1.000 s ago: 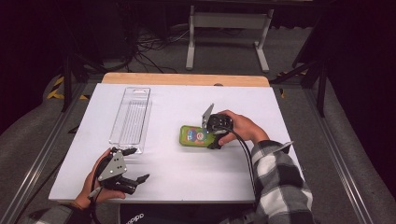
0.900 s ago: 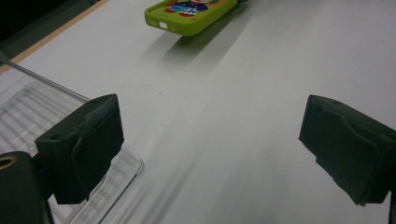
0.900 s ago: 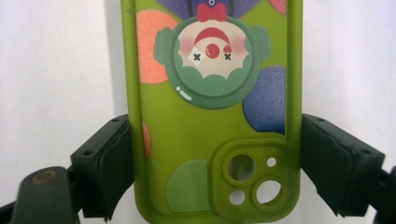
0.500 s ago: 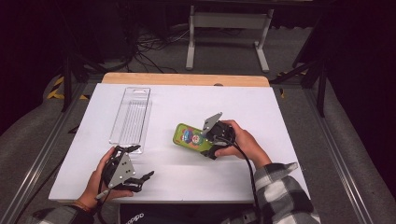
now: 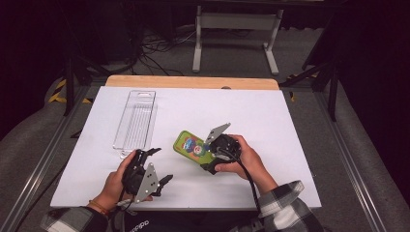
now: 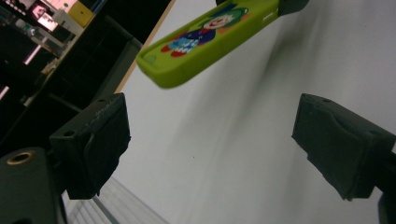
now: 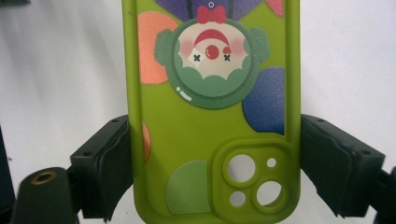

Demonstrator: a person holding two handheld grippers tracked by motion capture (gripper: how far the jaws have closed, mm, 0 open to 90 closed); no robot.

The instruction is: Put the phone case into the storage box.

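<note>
Near the table's point(image 5: 290, 125) middle, the right gripper point(image 5: 209, 155) clamps a green phone case point(image 5: 189, 145) by its sides — the left gripper point(image 5: 157, 166), jaws apart and just narrowing, holds nothing.

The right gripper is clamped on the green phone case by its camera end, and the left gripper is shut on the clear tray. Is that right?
Not quite. The right gripper does clamp the green phone case by its camera end, but the left gripper is open with nothing between its jaws, as the left gripper view shows; the clear tray lies untouched.
</note>
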